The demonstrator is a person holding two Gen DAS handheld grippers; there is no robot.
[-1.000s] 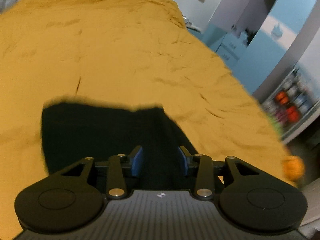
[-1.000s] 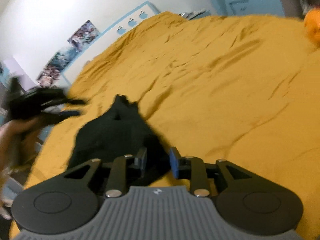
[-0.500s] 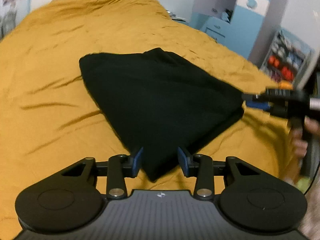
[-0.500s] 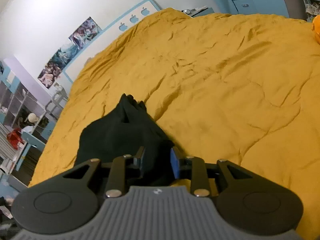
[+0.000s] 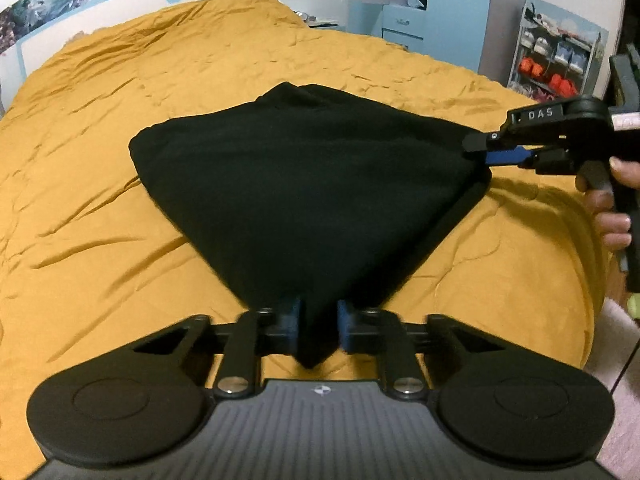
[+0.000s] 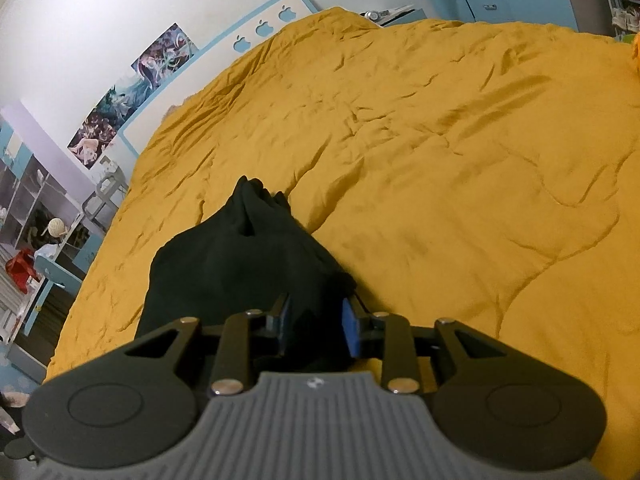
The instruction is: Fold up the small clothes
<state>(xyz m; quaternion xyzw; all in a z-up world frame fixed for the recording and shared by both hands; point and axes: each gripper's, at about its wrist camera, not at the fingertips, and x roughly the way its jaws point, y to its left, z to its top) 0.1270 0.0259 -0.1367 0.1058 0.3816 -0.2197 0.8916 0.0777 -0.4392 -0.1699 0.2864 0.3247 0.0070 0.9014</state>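
Note:
A black garment lies spread on the mustard-yellow bed cover, pulled into a rough diamond. Its near corner sits between the blue pads of my left gripper, whose jaws are closing and pinch the cloth. The right-hand corner is lifted slightly and held by my right gripper, with a person's hand on its handle. In the right wrist view the black garment bunches up ahead and runs between the pads of my right gripper, which is shut on it.
The yellow bed cover stretches wide and wrinkled around the garment. A shelf rack with orange items and a blue cabinet stand beyond the bed. Desks and shelves line the bed's left side in the right wrist view.
My left gripper swung around and down to the garment's near corner, then its jaws came together on it. The right gripper kept its hold and barely moved.

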